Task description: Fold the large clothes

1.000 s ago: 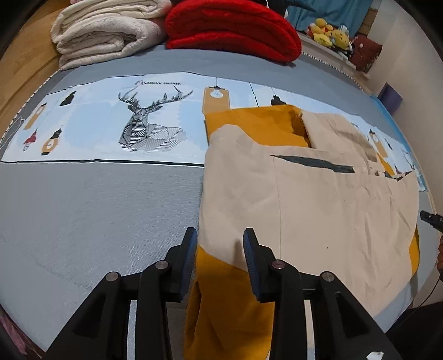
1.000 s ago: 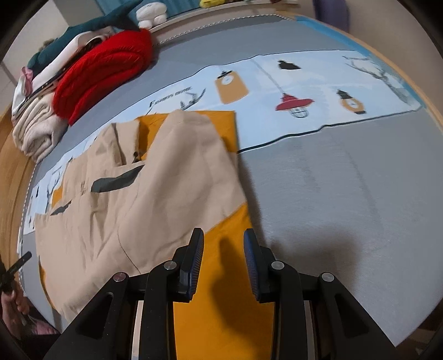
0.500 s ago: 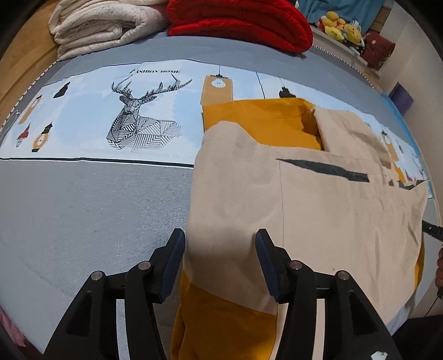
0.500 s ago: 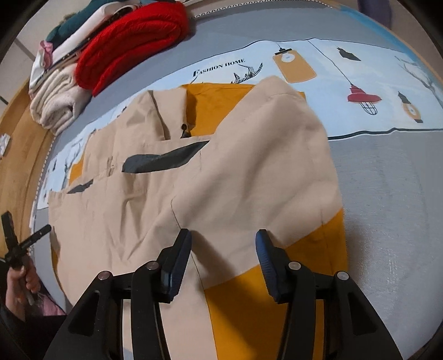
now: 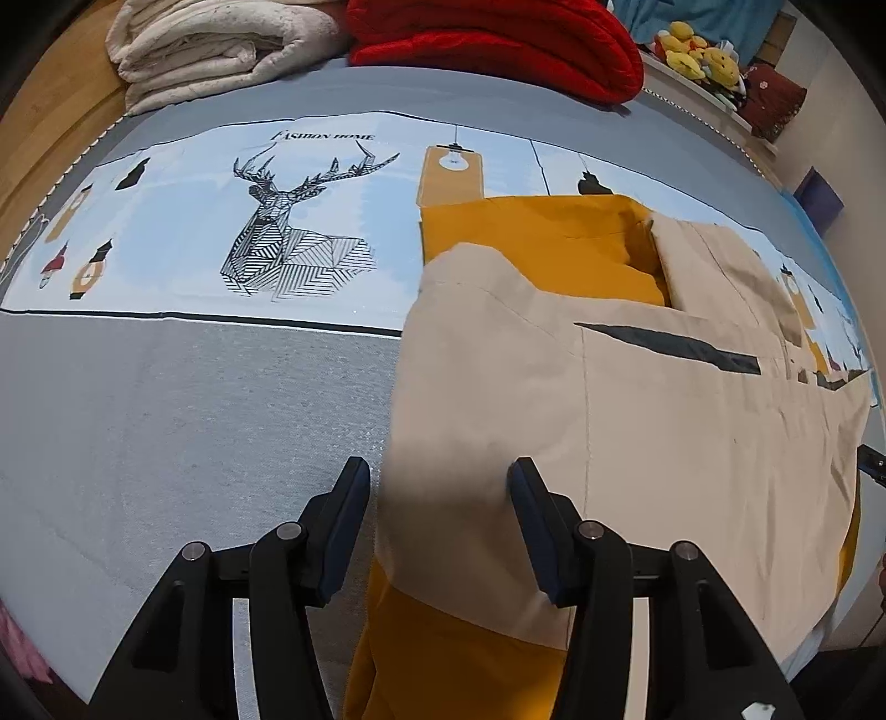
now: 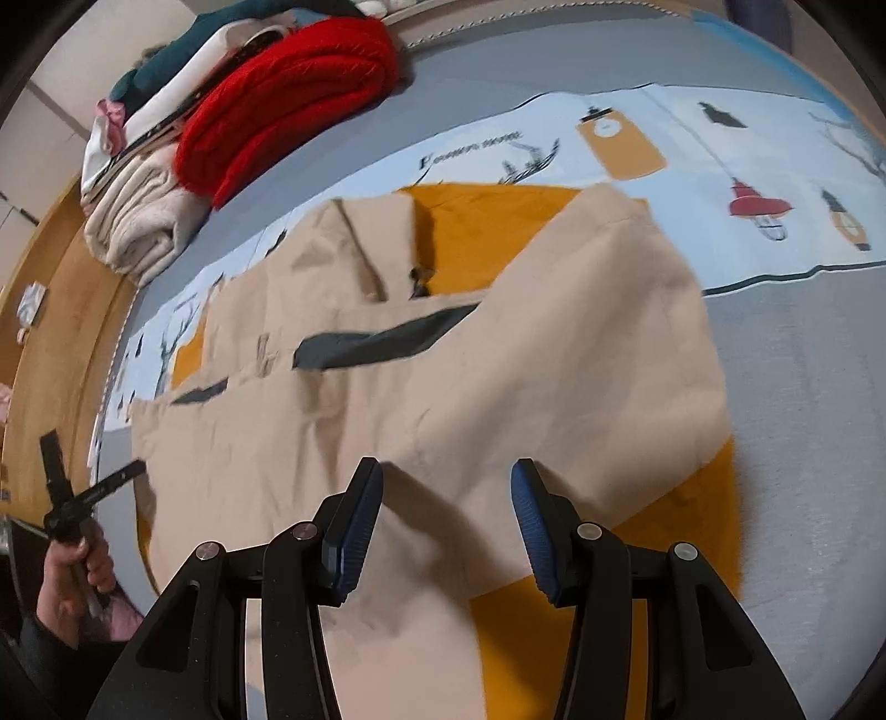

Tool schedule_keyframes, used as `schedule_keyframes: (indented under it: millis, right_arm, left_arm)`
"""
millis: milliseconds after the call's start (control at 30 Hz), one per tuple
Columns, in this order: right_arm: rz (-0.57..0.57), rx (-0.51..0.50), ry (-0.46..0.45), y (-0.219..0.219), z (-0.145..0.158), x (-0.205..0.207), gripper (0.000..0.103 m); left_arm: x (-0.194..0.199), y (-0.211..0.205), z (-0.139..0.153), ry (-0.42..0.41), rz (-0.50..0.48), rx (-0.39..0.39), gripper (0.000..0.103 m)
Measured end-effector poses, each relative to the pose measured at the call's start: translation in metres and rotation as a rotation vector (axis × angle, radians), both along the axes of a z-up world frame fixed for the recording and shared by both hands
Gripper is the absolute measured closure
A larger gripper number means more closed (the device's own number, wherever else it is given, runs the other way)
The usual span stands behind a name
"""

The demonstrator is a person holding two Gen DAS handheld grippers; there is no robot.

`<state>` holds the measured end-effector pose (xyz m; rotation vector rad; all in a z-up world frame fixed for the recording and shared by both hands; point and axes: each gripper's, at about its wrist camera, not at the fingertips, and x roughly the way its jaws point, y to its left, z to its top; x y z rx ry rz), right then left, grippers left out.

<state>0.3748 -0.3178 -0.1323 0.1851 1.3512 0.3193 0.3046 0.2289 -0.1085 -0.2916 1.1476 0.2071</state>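
A large beige garment with mustard-yellow panels and dark pocket strips lies spread on the grey bed cover. Its beige part is folded over the yellow. My left gripper hangs open just above the garment's left edge, its pads clear of the cloth. In the right wrist view the same garment fills the middle. My right gripper stands open over its near right part, with nothing pinched. At the left edge of that view a hand holds the left gripper.
A folded cream blanket and a red blanket are stacked at the far side, with plush toys to their right. A printed band with a deer crosses the cover. The wooden floor borders the bed.
Both grippers' jaws have widened and no cloth is held between them now. The right gripper has shifted left over the beige part. The left gripper has come slightly lower.
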Motion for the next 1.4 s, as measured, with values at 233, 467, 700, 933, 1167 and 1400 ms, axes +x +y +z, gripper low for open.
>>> schedule_keyframes:
  millis: [233, 467, 700, 933, 1167, 1400]
  right_arm:
    - [0.070, -0.092, 0.006, 0.022, -0.010, -0.004, 0.053]
    - [0.070, -0.110, 0.002, 0.029, -0.014, 0.001, 0.053]
    - [0.082, -0.201, 0.007, 0.044, -0.024, 0.001, 0.069]
    - [-0.023, -0.250, -0.072, 0.027, -0.008, 0.009, 0.103]
    - [-0.182, -0.203, -0.220, -0.014, 0.034, 0.026, 0.103]
    - [-0.172, -0.246, -0.134, -0.061, 0.013, 0.051, 0.049]
  left_arm:
    - [0.001, 0.000, -0.004, 0.011, -0.005, 0.016, 0.056]
    - [0.000, 0.007, -0.005, 0.011, 0.016, 0.007, 0.060]
    - [0.003, 0.005, -0.008, 0.018, 0.004, 0.016, 0.081]
    - [0.006, 0.008, 0.010, -0.023, -0.006, 0.062, 0.101]
    - [0.016, 0.017, 0.024, -0.064, 0.022, 0.027, 0.102]
    - [0.029, 0.017, 0.000, 0.043, -0.007, -0.017, 0.081]
